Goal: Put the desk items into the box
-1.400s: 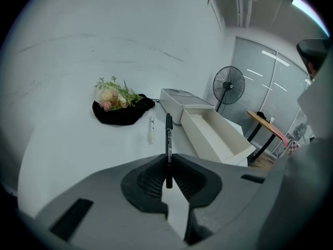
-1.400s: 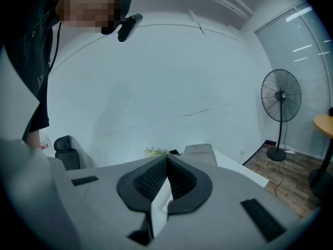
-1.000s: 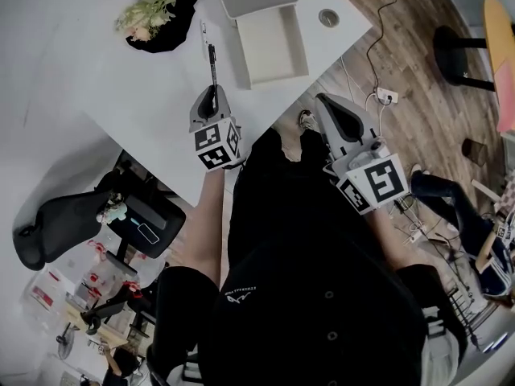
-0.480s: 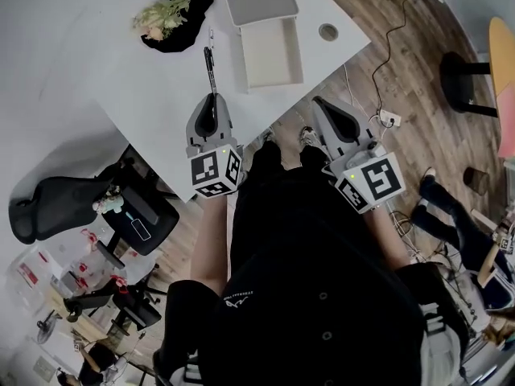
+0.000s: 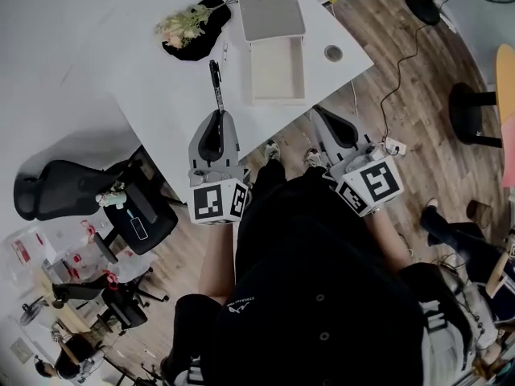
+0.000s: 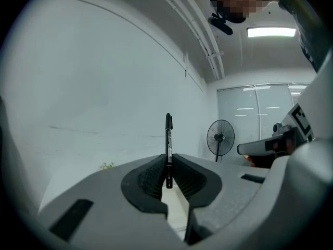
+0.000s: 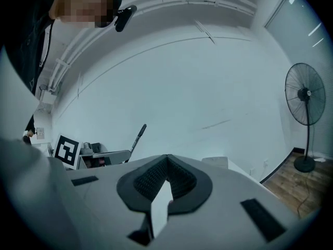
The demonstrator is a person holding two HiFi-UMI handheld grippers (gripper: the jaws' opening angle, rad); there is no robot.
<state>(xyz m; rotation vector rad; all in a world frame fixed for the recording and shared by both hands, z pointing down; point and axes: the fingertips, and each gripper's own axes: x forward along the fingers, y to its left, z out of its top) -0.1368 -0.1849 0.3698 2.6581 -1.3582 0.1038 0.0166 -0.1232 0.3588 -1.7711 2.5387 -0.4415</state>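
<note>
Box (image 5: 278, 69) lies open on the desk (image 5: 161, 95), seemingly bare inside; left claw (image 6: 167, 163) grips the pen (image 6: 168, 134), right claw (image 7: 166, 159) clenched.

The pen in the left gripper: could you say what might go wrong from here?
The left gripper pinches the pen only near one end, most of it sticking out past the jaws, so it may pivot or slip in transit. That long free end could also catch the rim of the open box, or knock the lid lying just beyond it.
</note>
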